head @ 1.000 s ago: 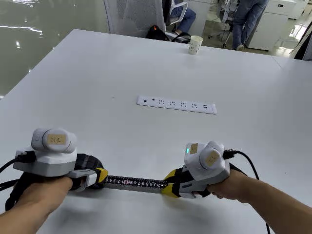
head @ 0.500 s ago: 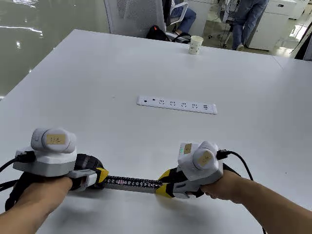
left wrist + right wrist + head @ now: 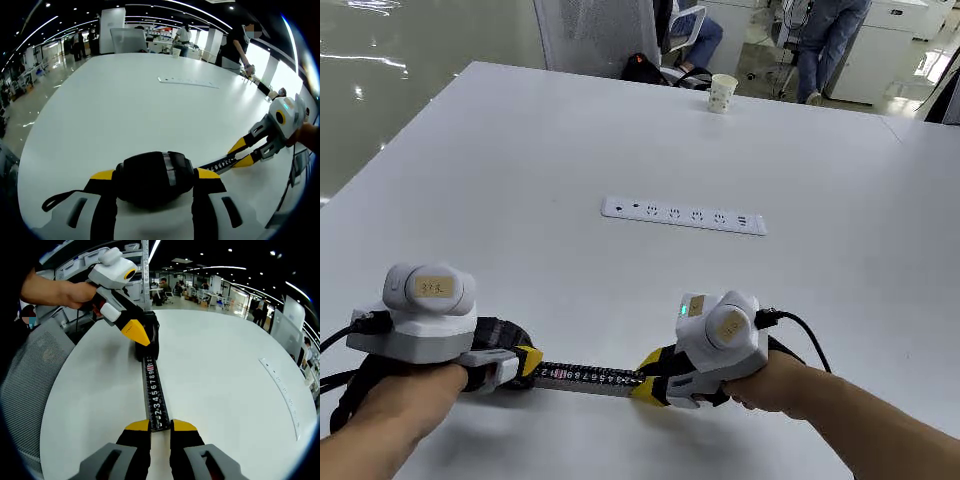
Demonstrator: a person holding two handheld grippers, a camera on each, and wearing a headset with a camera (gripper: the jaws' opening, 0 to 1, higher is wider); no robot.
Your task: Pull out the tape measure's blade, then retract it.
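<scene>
The left tongs (image 3: 156, 174) are clamped on the black case of the tape measure (image 3: 145, 189), low over the desk (image 3: 620, 130). The right tongs (image 3: 160, 426) pinch the tip of its blade (image 3: 152, 385), which spans the gap between both tongs, numbers facing up.

White table (image 3: 520, 150), power strip (image 3: 683, 215) at its middle, paper cup (image 3: 721, 92) near far edge

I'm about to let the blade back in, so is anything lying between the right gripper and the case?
Nothing visible does. The blade runs straight over bare table from the right gripper to the case held in the left gripper; the power strip lies well beyond it.
</scene>
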